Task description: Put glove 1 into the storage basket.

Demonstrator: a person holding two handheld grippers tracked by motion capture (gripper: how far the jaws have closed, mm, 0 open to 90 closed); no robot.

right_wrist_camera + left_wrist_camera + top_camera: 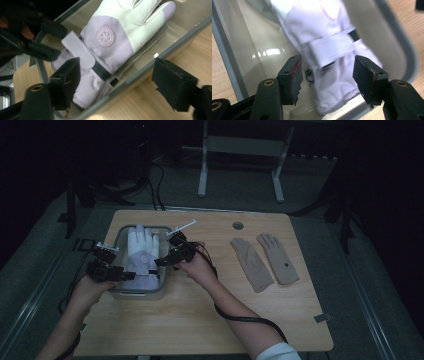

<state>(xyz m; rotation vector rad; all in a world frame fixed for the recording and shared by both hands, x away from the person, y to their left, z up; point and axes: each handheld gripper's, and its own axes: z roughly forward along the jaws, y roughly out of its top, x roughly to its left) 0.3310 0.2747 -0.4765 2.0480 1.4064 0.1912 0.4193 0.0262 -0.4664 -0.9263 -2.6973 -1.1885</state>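
High view: I keep the left gripper (116,272) and right gripper (161,261) flanking the bin (120,240) at the table's left.

Left gripper view: jaws parted, empty, over the white glove (322,32) lying inside.

Right gripper view: jaws wide, straddling the bin's rim; the glove lies flat, evidently released to rest there.

Glove (112,42) in the bin is showing white fingers, pale lilac palm and cuff, with a round embossed lilac badge (105,37), a lilac strap (78,51) and a black tab under it. Bin (162,282) is showing a grey rim and a glossy beige inside. Two gloves (265,260) lying apart are looking tan, one carrying a small dark dot. Surface (200,320) is showing light wood grain. Both tools (107,262) (175,252) are looking black; the left one's pads (295,75) are bearing red marks.
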